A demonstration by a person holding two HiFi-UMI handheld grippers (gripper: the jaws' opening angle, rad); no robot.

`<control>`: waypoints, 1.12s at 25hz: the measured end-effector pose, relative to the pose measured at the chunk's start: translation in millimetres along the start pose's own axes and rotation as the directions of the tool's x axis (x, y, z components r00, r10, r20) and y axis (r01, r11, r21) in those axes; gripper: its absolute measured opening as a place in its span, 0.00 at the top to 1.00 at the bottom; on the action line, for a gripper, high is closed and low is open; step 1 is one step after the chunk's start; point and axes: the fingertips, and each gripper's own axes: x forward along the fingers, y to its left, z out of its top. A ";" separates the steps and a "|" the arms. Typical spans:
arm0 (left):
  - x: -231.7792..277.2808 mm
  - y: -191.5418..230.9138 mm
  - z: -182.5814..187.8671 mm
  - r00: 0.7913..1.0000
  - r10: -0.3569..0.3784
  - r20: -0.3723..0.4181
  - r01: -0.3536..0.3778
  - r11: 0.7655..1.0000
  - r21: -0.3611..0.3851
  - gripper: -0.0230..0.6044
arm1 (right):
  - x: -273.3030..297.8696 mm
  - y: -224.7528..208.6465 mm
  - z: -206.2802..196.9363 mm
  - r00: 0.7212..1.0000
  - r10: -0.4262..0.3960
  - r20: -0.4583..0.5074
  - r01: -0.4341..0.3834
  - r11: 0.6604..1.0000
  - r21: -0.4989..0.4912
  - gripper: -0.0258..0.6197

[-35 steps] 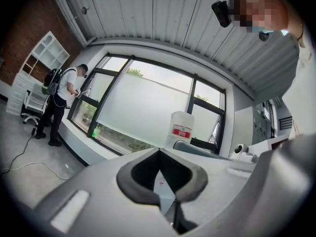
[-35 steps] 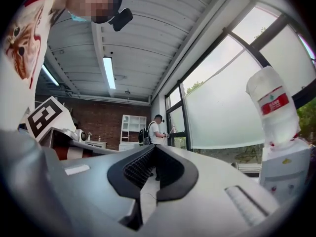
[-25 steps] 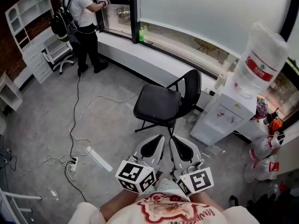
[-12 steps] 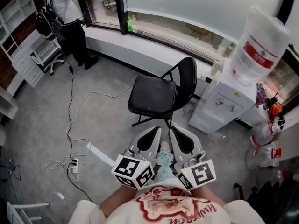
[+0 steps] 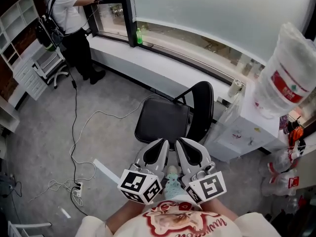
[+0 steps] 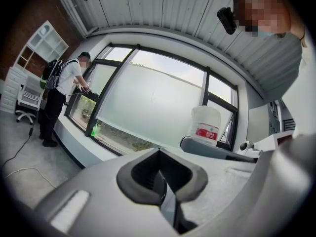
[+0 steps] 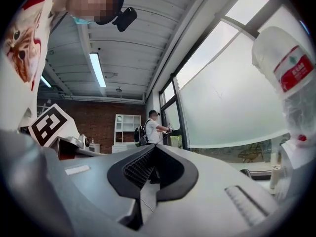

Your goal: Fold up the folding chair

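The black folding chair (image 5: 163,121) stands unfolded on the grey floor, its seat level and its backrest (image 5: 203,107) toward the window. My left gripper (image 5: 160,144) and right gripper (image 5: 181,142) are held side by side, pointing level at the chair. In the head view their tips lie at the seat's near edge; whether they touch it I cannot tell. The left gripper (image 6: 159,152) has its jaws together with nothing between them. The right gripper (image 7: 154,148) is likewise shut and empty. The chair itself is hidden in both gripper views.
A white water dispenser (image 5: 244,132) with a large bottle (image 5: 290,78) stands just right of the chair. A person (image 5: 71,21) stands at the window, far left. A cable (image 5: 78,132) and power strip (image 5: 76,185) lie on the floor at left. A low sill (image 5: 148,58) runs behind.
Both grippers have moved forward together toward the chair. The seat's near edge, which lay ahead of the tips a second ago, now sits right at them. The jaws stayed shut.
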 end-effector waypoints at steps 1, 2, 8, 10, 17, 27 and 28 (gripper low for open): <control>12.6 5.4 4.1 1.000 0.007 0.004 -0.007 1.000 0.000 0.96 | 10.5 -9.9 1.0 1.000 0.008 -0.004 -0.008 1.000 0.000 0.92; 25.5 10.1 8.2 1.000 0.013 0.006 -0.013 1.000 0.001 0.96 | 20.9 -20.3 2.3 1.000 0.015 -0.006 -0.015 1.000 0.002 0.92; 93.7 34.2 31.8 0.999 0.035 0.028 -0.035 0.999 0.008 0.96 | 72.4 -74.6 9.6 0.999 0.047 -0.009 -0.047 0.999 0.005 0.92; 108.5 41.6 35.0 0.999 0.045 0.028 -0.045 0.999 0.003 0.96 | 83.5 -87.2 8.9 0.999 0.047 -0.017 -0.047 0.999 0.015 0.92; 129.8 59.4 29.1 0.997 0.083 -0.004 -0.083 0.997 0.009 0.96 | 105.7 -110.9 -4.9 0.998 0.054 -0.031 -0.052 0.996 0.066 0.92; 143.3 77.7 15.4 0.997 0.029 -0.066 -0.030 0.999 -0.013 0.96 | 126.9 -117.9 -30.8 0.996 0.010 -0.084 -0.001 0.994 0.105 0.92; 144.8 82.6 10.9 0.997 0.031 -0.077 -0.032 0.999 -0.017 0.96 | 129.7 -118.4 -36.0 0.995 0.009 -0.095 0.002 0.993 0.114 0.92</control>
